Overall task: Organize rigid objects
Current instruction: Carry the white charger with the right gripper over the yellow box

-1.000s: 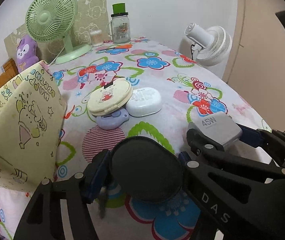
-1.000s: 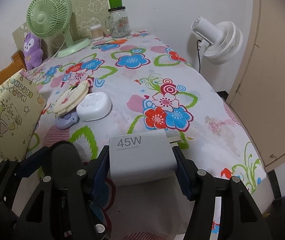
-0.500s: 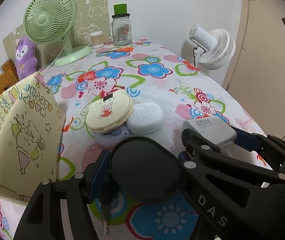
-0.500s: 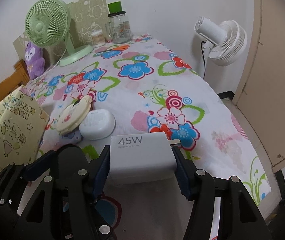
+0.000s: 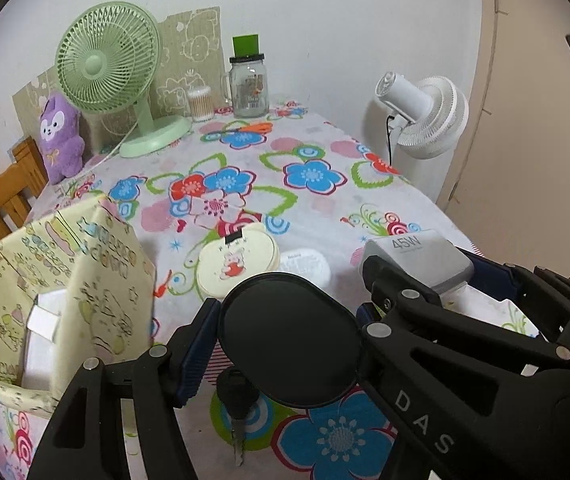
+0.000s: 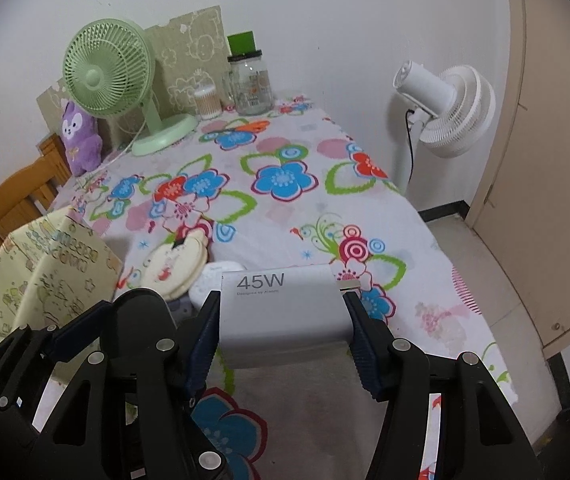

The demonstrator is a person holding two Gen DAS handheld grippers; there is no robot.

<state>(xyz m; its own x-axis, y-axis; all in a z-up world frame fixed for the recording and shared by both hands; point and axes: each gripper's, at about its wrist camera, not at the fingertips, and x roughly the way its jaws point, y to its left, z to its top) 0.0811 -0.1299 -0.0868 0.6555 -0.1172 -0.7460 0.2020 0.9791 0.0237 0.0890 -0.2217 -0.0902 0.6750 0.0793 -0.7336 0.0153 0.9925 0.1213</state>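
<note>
My left gripper [image 5: 285, 332] is shut on a black oval disc [image 5: 289, 340], held above the floral tablecloth [image 5: 309, 208]. A black-headed key [image 5: 237, 400] hangs below the disc. My right gripper [image 6: 283, 320] is shut on a white 45W charger [image 6: 285, 316], with its metal prongs pointing right. The charger [image 5: 417, 256] shows in the left wrist view too, just right of the disc. Left of both stands a yellow patterned fabric bin [image 5: 97, 280] with a white box [image 5: 41, 332] inside.
A cream round case [image 5: 237, 264] and a white oval case [image 5: 305, 266] lie mid-table. At the back stand a green fan [image 5: 109, 60], a glass jar [image 5: 249, 88], a swab pot [image 5: 199, 104] and a purple plush [image 5: 61, 136]. A white fan [image 6: 445, 108] stands beside the table's right edge.
Both grippers have risen together with the disc and the charger still held. The table and the bin now look lower and farther away.
</note>
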